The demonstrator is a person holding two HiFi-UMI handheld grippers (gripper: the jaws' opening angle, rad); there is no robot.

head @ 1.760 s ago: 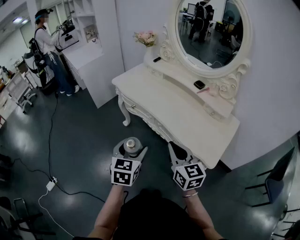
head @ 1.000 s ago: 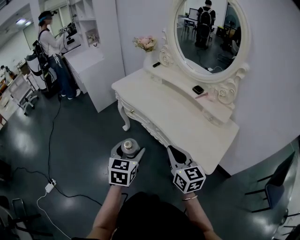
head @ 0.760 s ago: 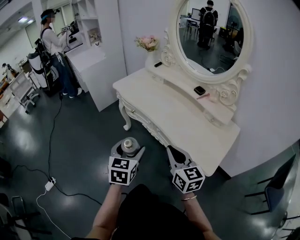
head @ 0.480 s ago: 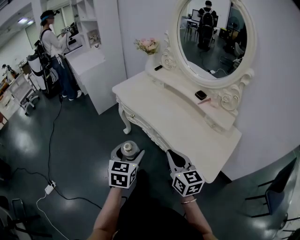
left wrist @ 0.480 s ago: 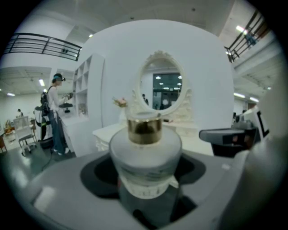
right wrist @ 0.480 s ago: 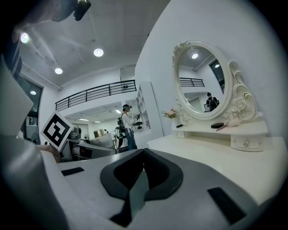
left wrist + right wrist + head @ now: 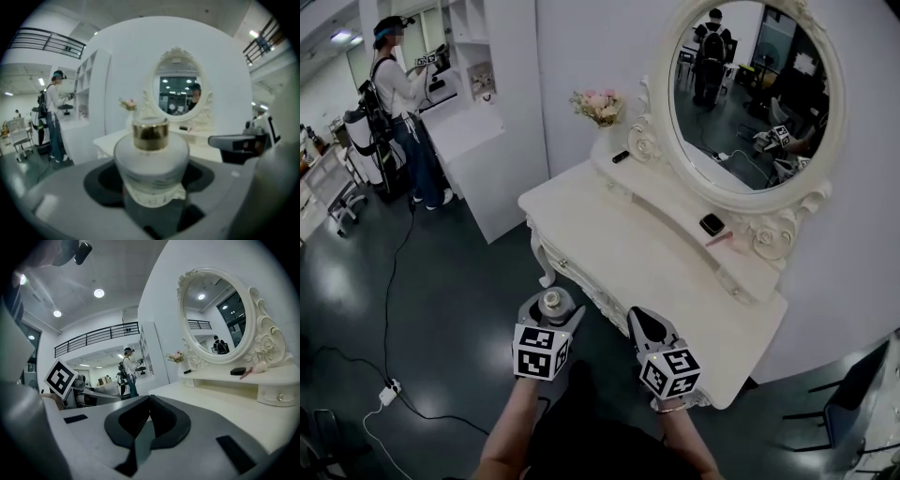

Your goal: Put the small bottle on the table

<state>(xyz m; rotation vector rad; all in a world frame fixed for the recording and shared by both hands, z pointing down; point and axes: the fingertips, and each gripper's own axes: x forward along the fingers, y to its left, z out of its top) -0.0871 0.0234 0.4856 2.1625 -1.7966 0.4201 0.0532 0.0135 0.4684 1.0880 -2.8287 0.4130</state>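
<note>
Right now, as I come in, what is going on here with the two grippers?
A person stands before a white dressing table, a gripper in each hand. The left gripper is shut on the small bottle, upright, over the floor short of the table's edge. The right gripper is shut and empty. The bottle is not yet on the table.

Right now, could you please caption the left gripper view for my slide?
Left gripper holding the small frosted bottle, gold collar up, before the white dressing table and oval mirror.
</note>
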